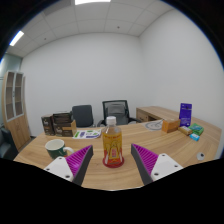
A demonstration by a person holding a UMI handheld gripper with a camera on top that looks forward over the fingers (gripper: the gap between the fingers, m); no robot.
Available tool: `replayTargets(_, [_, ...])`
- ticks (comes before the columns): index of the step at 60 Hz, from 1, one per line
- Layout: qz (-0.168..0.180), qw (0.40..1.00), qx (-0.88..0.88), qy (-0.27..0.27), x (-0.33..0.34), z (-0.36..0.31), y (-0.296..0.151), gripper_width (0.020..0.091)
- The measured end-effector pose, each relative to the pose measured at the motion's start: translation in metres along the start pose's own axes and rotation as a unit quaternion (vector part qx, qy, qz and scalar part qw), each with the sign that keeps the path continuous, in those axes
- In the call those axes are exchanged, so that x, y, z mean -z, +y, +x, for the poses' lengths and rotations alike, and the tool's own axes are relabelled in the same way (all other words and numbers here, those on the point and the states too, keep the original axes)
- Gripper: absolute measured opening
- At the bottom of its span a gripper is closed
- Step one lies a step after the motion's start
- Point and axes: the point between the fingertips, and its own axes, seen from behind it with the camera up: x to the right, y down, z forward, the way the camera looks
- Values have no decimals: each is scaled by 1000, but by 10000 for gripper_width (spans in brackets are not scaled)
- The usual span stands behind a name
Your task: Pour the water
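Note:
A clear bottle (113, 142) with an orange cap, a yellow and red label and a reddish base stands upright on the light wooden table (140, 136). It lies between my two fingers and slightly ahead of them, with a gap at either side. My gripper (112, 162) is open; its purple pads (82, 160) flank the bottle without touching it. A green cup (55, 148) with a white inside sits on the table to the left, beyond my left finger.
Black office chairs (116, 109) stand behind the table. Boxes and papers (62, 125) lie at the far left, with a wooden shelf (15, 110) beside them. To the right are a purple box (185, 114), an orange item (171, 126) and small objects.

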Motion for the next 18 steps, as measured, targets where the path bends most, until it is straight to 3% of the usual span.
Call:
replayTargets(7, [22,1000,-7,-12,70,-10,-3,842])
replayTargets(18, [26,998,-33,-43,157,-36,10,841])
